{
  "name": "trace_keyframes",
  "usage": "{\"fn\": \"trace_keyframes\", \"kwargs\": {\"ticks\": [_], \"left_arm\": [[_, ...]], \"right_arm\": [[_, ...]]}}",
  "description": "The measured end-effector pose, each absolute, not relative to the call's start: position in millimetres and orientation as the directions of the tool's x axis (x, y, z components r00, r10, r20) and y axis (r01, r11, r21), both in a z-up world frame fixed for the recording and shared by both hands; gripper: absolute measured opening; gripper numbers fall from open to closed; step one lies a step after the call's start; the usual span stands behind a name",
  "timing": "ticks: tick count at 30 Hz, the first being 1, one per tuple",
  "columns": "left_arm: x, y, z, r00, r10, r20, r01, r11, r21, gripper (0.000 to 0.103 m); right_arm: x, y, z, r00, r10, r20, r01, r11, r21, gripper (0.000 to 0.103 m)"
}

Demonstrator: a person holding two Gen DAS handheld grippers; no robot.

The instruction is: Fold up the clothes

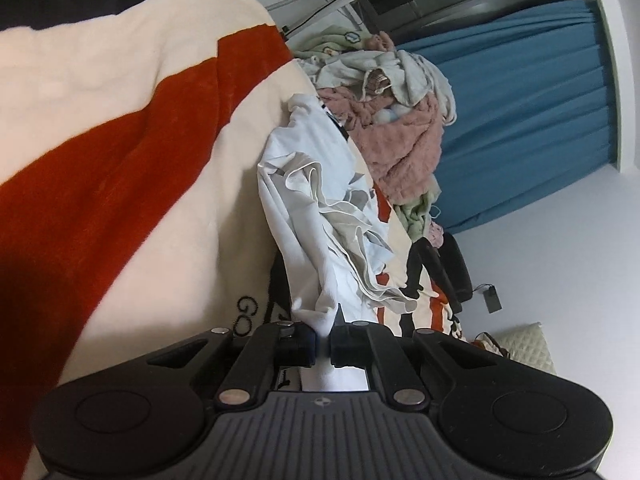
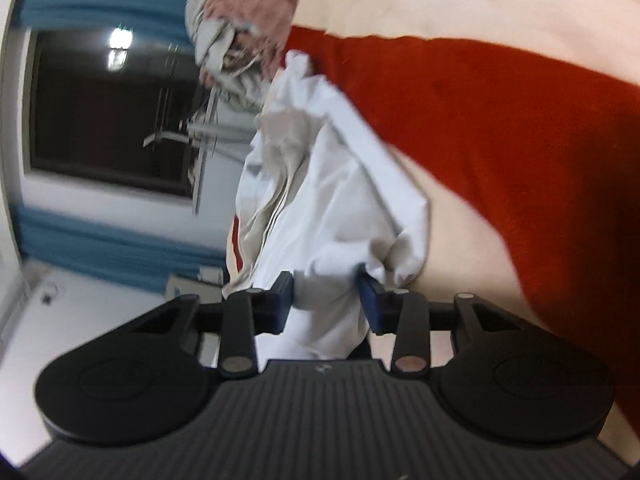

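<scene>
A crumpled white and grey garment (image 1: 316,216) lies on a cream and red blanket (image 1: 120,140). My left gripper (image 1: 323,344) is shut on a white edge of the garment, which passes between its pads. In the right wrist view the same garment (image 2: 332,184) is bunched on the blanket (image 2: 500,128). My right gripper (image 2: 326,300) is open, its pads spread on either side of a fold of the white cloth that sits in the gap. This view is blurred.
A pile of pink, white and green laundry (image 1: 396,120) lies beyond the garment; it also shows in the right wrist view (image 2: 244,20). Blue curtains (image 1: 528,112) and a dark window (image 2: 104,104) stand behind. A black garment (image 1: 436,268) and a quilted cushion (image 1: 524,344) lie at the blanket's far side.
</scene>
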State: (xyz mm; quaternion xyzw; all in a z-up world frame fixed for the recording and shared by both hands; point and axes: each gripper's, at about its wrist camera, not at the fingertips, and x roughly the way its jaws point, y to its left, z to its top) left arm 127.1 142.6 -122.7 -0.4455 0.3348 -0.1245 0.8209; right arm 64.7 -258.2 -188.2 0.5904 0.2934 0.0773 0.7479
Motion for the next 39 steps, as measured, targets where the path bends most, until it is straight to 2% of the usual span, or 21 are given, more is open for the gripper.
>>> {"fn": "trace_keyframes", "kwargs": {"ticks": [6, 7, 8, 10, 13, 15, 17, 26, 32, 39], "left_arm": [[118.0, 147.4, -117.4, 0.762, -0.490, -0.424, -0.097, 0.561, -0.822, 0.005], [117.7, 147.5, -116.7, 0.764, -0.488, -0.423, -0.095, 0.562, -0.822, 0.005], [117.4, 147.5, -116.3, 0.765, -0.487, -0.421, -0.094, 0.562, -0.822, 0.005], [117.2, 147.6, -116.4, 0.767, -0.487, -0.418, -0.094, 0.560, -0.823, 0.005], [115.4, 148.7, -115.7, 0.779, -0.476, -0.408, -0.092, 0.557, -0.826, 0.005], [113.4, 149.9, -114.3, 0.790, -0.467, -0.396, -0.089, 0.553, -0.829, 0.005], [113.1, 150.0, -113.4, 0.792, -0.470, -0.389, -0.085, 0.547, -0.833, 0.005], [111.3, 152.2, -107.5, 0.798, -0.476, -0.369, -0.060, 0.548, -0.835, 0.005], [77.8, 152.8, -73.8, 0.822, -0.472, -0.320, 0.038, 0.605, -0.795, 0.004], [-15.9, 156.2, -49.0, 0.812, -0.509, -0.284, 0.106, 0.607, -0.787, 0.004]], "right_arm": [[50.3, -245.4, -189.3, 0.790, 0.519, -0.327, 0.239, 0.231, 0.943, 0.041], [51.2, -239.3, -190.2, 0.776, 0.548, -0.312, 0.228, 0.218, 0.949, 0.044], [53.5, -234.6, -191.6, 0.761, 0.574, -0.301, 0.221, 0.206, 0.953, 0.054], [58.6, -226.1, -193.1, 0.752, 0.591, -0.292, 0.216, 0.198, 0.956, 0.064], [65.3, -223.3, -192.2, 0.756, 0.588, -0.289, 0.215, 0.195, 0.957, 0.065], [64.6, -229.9, -191.8, 0.785, 0.542, -0.300, 0.232, 0.191, 0.954, 0.063], [59.5, -239.6, -191.8, 0.818, 0.470, -0.332, 0.258, 0.216, 0.942, 0.047], [44.0, -250.0, -188.8, 0.864, 0.371, -0.340, 0.270, 0.230, 0.935, 0.019], [21.4, -249.9, -148.5, 0.885, 0.341, -0.317, 0.175, 0.387, 0.905, 0.015], [-57.5, -254.9, -79.7, 0.904, 0.342, -0.257, 0.047, 0.517, 0.855, 0.015]]}}
